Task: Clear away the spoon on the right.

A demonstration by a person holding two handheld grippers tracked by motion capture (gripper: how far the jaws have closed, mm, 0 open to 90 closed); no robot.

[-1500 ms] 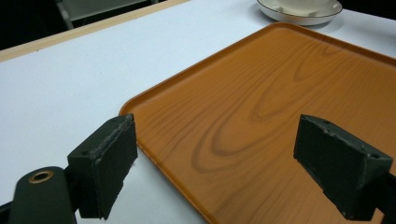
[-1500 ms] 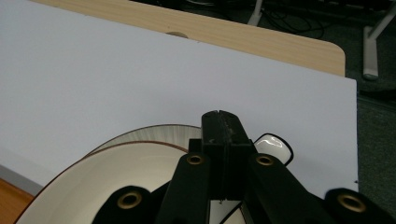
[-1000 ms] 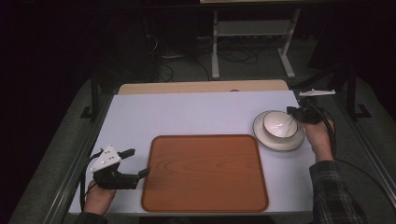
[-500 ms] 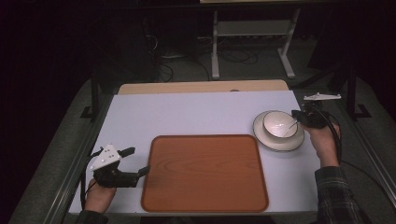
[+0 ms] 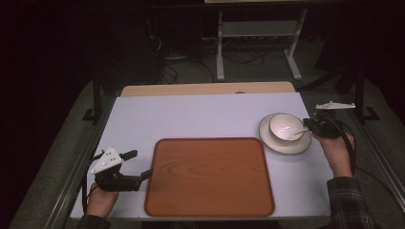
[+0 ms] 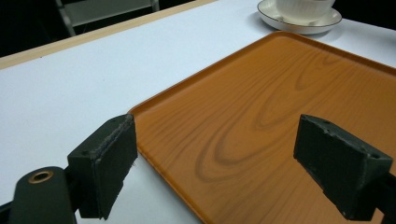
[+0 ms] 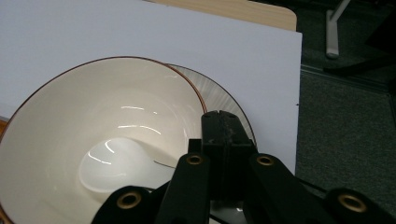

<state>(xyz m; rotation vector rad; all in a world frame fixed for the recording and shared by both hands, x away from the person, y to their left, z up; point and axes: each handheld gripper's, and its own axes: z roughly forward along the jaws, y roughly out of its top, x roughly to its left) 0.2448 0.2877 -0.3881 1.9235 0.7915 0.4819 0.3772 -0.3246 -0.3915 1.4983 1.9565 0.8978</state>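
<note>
Meanwhile, the right gripper point(image 7: 219, 135) has drawn back slightly toward the table's right edge, jaws pressed together on the spoon point(image 5: 298, 133) handle, so lifting it from the bowl point(image 5: 285, 127) seems underway. Its scoop lies beyond the jaw tips. The left gripper point(image 6: 229, 168) stays spread over the tray point(image 6: 261, 116) corner, saucer point(image 6: 299, 23) far ahead.

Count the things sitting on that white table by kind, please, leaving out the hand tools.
Wooden-look tray: 1
Saucer: 1
White bowl: 1
White spoon lying in the bowl: 1
Total: 4
</note>
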